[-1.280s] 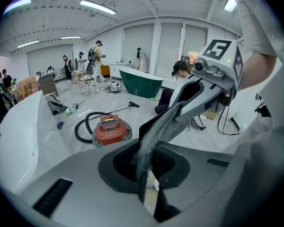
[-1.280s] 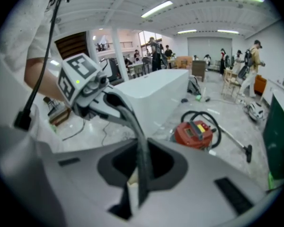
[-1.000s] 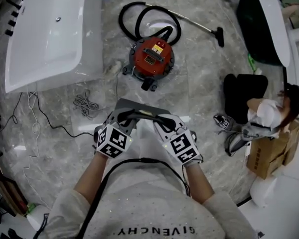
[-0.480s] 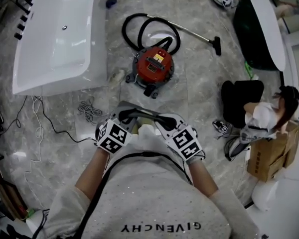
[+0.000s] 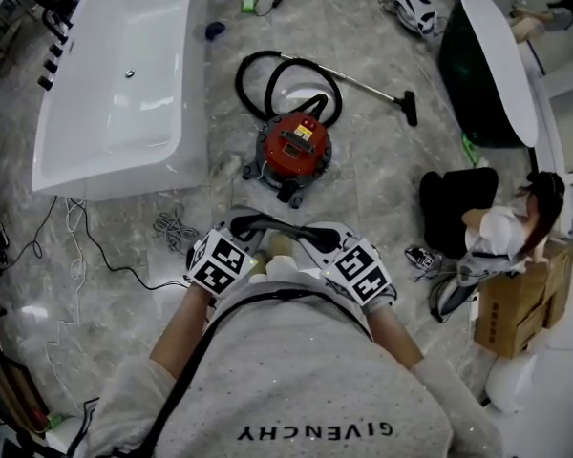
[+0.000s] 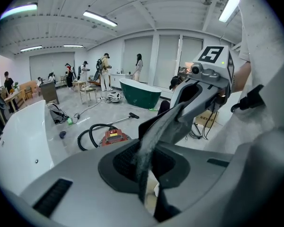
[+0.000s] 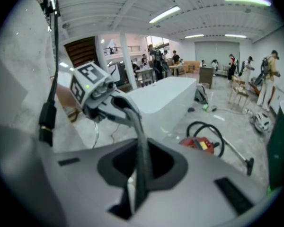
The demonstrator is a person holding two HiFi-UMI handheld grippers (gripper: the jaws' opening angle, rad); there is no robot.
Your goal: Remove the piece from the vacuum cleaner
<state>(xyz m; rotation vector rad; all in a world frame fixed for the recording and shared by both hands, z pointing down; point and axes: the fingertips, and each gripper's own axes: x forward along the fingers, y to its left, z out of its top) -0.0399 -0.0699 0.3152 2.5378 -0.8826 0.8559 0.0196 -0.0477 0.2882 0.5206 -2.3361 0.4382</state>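
**Above the stone floor: both claws pinched on one grey strip, vac well apart**

Head view only: L claw (image 5: 235,227) and R claw (image 5: 312,234) sit side by side in front of the wearer's grey top (image 5: 296,370). The grey strip (image 5: 272,219) arches btwn them, one end in each. The red vac (image 5: 294,146) stands on the floor well apart from the strip. Its black hose (image 5: 240,84) loops behind it, w/ the floor nozzle (image 5: 410,109) off to the right. White tub (image 5: 115,84) at left, dark green tub (image 5: 487,60) at right. A seated person (image 5: 501,232) is beside a cardboard box (image 5: 516,299), and loose cables (image 5: 175,227) lie on the floor.

Gripper views only: the grip itself. L gripper view shows the jaws narrow, clamped on the strip's end. The strip looks fuzzy and runs up to the R claw. R gripper view shows the same: jaws nearly together on the thin strip, which leads off to the L claw. Both also show standing people (image 6: 104,70) far back in the room, outside the head view.

Hard to tell: a pale cream bit sits just under the strip, btwn the claws in head view and low in the jaws in L gripper view. Can't say what it is or whether it joins the strip. The strip's full shape isn't clear, and R gripper view is blurred.
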